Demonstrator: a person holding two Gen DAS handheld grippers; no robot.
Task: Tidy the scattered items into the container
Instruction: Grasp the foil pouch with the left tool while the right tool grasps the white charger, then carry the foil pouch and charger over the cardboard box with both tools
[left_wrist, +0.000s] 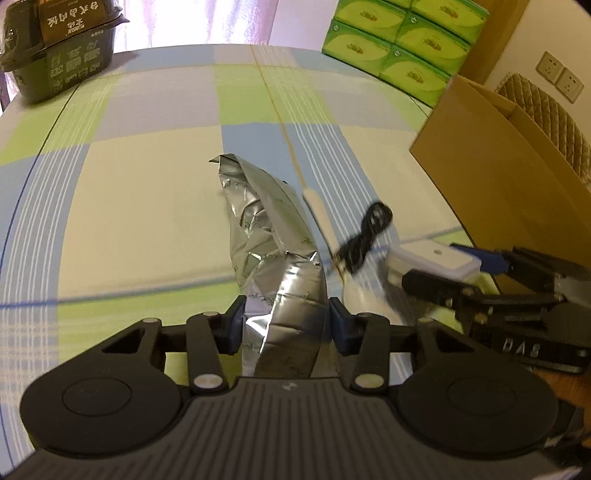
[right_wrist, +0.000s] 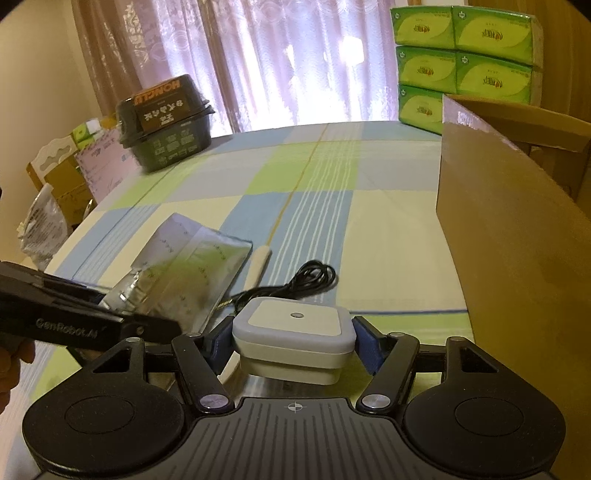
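Two items are held at once: the crumpled silver foil pouch (left_wrist: 273, 266), pinched between the fingers of the left gripper (left_wrist: 286, 325), and the white square plug-in night light (right_wrist: 293, 328), clamped in the right gripper (right_wrist: 293, 341). Both hang above the checked tablecloth (left_wrist: 147, 184). Carry each over the rim of the brown cardboard box (right_wrist: 517, 229) before releasing. A black coiled cable (right_wrist: 295, 280) and a cream stick (right_wrist: 258, 262) remain on the cloth.

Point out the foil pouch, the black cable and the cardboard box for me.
foil pouch (left_wrist: 273, 258): left wrist view, crinkled middle.
black cable (right_wrist: 310, 277): right wrist view, coiled loop.
cardboard box (right_wrist: 517, 240): right wrist view, near side wall.
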